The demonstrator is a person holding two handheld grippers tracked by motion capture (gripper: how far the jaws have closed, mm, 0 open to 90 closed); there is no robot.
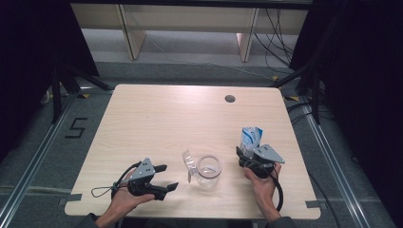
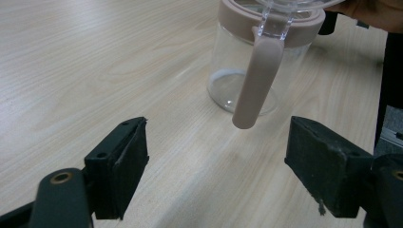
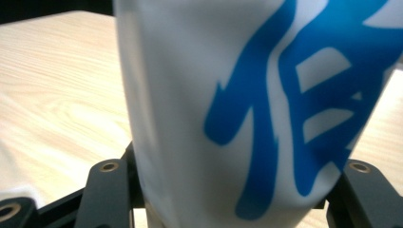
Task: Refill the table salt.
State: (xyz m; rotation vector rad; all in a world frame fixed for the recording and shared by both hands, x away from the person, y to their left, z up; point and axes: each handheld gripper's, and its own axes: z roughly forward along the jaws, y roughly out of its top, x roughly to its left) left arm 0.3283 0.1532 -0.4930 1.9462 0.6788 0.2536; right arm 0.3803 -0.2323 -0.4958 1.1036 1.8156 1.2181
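Carton (image 1: 250, 138) white with blue print, clamped in my right gripper (image 1: 248, 151) jaws, upright, right of jar, top looks opened. Step, my guess: carry carton to pour into jar. Next: bring over jar mouth, tilt slowly. Jar (image 1: 209, 170) clear, pink rim, handle (image 2: 257, 77), standing on table (image 1: 157, 114), looks empty. My left gripper (image 1: 164, 177) jaws wide, hold nothing, beside jar handle.

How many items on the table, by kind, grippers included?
Clear jar with pink rim and handle: 1
White carton with blue print: 1
Handheld grippers: 2, the left gripper open with nothing between its jaws, the right gripper shut on the carton
Total: 4
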